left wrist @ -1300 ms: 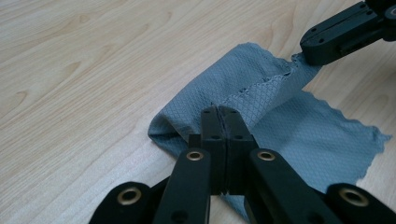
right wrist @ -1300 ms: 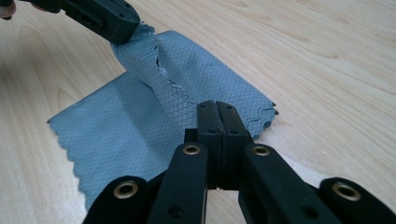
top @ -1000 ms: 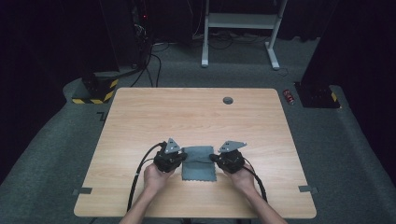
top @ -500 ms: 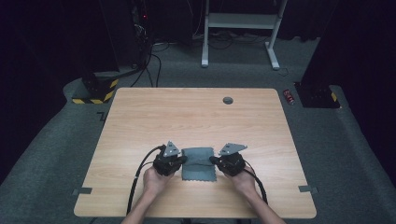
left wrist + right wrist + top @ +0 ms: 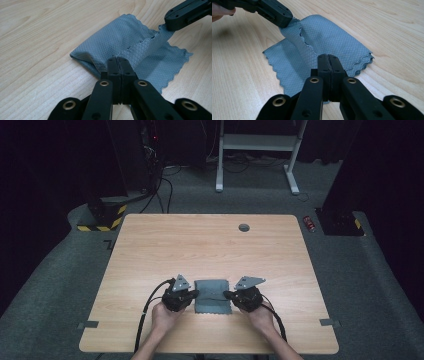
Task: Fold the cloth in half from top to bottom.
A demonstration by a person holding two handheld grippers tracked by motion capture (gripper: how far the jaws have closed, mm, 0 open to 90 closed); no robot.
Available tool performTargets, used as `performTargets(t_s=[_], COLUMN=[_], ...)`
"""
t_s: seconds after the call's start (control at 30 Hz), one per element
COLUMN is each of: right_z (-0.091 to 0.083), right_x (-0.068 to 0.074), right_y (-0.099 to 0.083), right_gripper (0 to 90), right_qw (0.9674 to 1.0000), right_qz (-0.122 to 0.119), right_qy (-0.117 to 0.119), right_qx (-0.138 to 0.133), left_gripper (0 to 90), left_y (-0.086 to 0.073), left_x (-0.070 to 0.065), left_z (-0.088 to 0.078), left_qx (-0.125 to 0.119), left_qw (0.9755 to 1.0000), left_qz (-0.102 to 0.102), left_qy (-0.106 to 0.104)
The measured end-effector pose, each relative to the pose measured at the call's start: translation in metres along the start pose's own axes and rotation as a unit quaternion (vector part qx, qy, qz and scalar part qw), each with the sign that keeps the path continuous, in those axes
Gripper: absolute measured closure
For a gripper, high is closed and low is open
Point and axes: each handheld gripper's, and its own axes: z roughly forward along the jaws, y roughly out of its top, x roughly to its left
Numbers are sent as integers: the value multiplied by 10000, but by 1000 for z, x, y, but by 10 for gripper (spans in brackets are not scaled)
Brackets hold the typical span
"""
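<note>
Grey cloth (image 5: pixel 212 296) on the wooden counter (image 5: pixel 200 245), near the front edge, roughly centred, lying between the two claws. Folded over on itself: fold on the far side, scalloped edges (image 5: pixel 274 67) toward the near side.

Left claw (image 5: pixel 192 294) clamped on the cloth's left edge, jaws pressed together with fabric pinched at the tips; same grip seen close in the left gripper view (image 5: pixel 117 62). Right claw (image 5: pixel 229 295) clamped on the right edge, jaws likewise together on fabric; close-up in the right gripper view (image 5: pixel 328 60).

Top layer pulled up slightly between the two grips, forming a raised strip (image 5: pixel 150 47) from one claw to the other; lower layer flat on the wood.

Left hand (image 5: pixel 165 315) and right hand (image 5: pixel 260 316) come in from the bottom of the high view, each wrapped round its claw body. Black cable (image 5: pixel 145 310) loops off the left one across the counter.

Small dark round grommet (image 5: pixel 244 227) near the counter's far edge, well apart from the cloth. White desk frame (image 5: pixel 257 150) on the grey floor beyond.
</note>
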Motion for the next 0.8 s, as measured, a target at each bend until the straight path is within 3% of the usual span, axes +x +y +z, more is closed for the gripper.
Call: performTargets(t_s=[0.5,0.8], right_z=[-1,-2], right_x=[8,12], right_y=[-11,-16], right_gripper=[896,896], right_qw=[9999,9997], right_qz=[-26,-68], right_qy=[102,141], right_qx=[105,172], left_gripper=[892,890], left_y=[-11,-16], left_x=[-11,-16], left_z=[-2,-2], left_qx=[89,120], left_qw=[9998,9997], left_qz=[197,217], left_qy=[18,-23])
